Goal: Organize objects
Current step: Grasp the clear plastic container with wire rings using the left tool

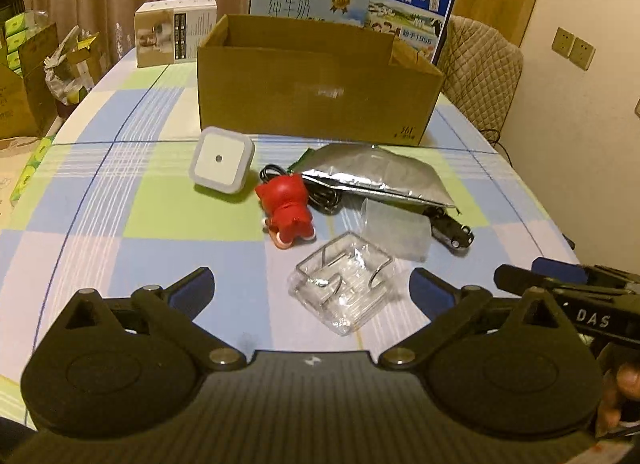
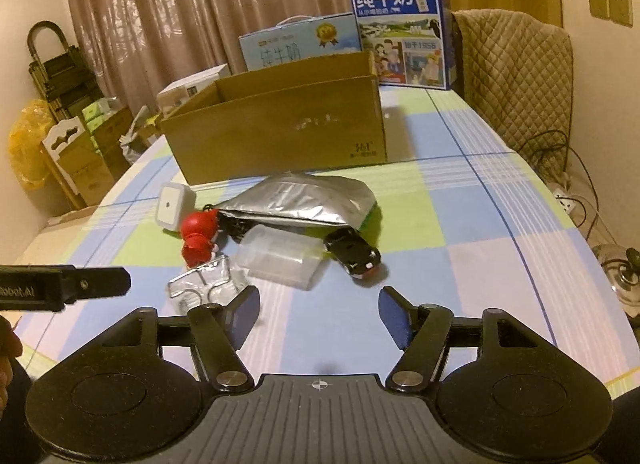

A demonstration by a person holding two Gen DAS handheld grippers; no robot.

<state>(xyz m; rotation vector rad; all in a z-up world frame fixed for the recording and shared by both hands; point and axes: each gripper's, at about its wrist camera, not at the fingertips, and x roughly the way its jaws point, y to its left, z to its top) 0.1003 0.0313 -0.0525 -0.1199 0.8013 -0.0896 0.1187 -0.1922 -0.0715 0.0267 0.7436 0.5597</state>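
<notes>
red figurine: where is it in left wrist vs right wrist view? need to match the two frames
Left wrist: the red figurine lies near picture centre, right of the white square night light, left of the silver foil pouch.
Right wrist: the red figurine lies left of centre, below the night light.
Shared landmark: the open cardboard box behind it.

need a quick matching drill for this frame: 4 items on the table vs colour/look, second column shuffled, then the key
Things:
1. toy figure
2. night light
3. pouch
4. toy car

Looks:
A. silver foil
B. black
C. red
D. white, square, with a dark dot in the middle

Pairs: 1-C, 2-D, 3-A, 4-B
</notes>
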